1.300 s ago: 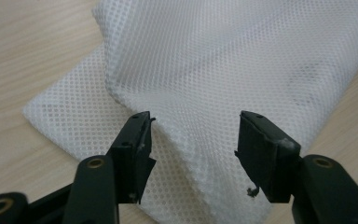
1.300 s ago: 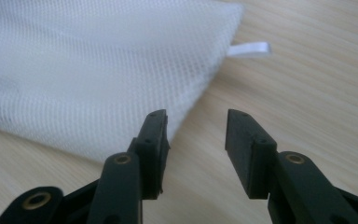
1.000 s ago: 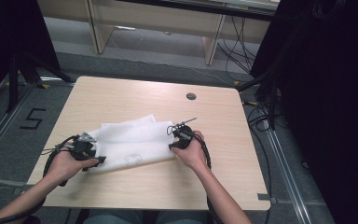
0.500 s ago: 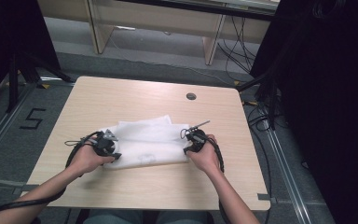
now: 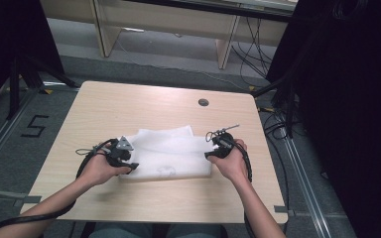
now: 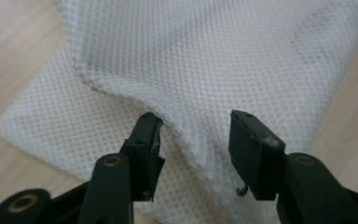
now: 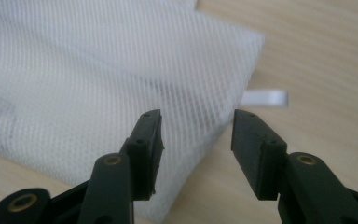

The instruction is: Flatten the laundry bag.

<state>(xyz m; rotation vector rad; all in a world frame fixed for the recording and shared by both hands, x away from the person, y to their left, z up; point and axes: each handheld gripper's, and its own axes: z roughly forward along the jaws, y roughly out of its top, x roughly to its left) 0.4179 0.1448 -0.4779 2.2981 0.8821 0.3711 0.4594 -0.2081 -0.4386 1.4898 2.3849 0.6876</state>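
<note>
A white mesh cloth (image 5: 166, 154) lies folded on the wooden table (image 5: 129, 104), between my two hands. My left gripper (image 5: 130, 165) rests at the cloth's left edge. In the left gripper view the left gripper (image 6: 196, 135) is open and its jaws have just been opening; a raised fold of the mesh (image 6: 205, 60) runs between the pads without being pressed. My right gripper (image 5: 210, 154) is at the cloth's right edge. In its own view the right gripper (image 7: 196, 133) is open, jaws just opened, over the mesh corner (image 7: 98, 70) beside a small white tag (image 7: 265, 98).
A round cable hole (image 5: 203, 102) sits in the table's far right part. Black cables trail from both grippers over the near edge. A "5" marking (image 5: 34, 126) is on the floor at the left, and desk legs and more cables stand beyond the table.
Both hands have shifted to the right with the cloth. Both grippers' jaws have spread, and the mesh now lies flat and folded on the table instead of pinched.
</note>
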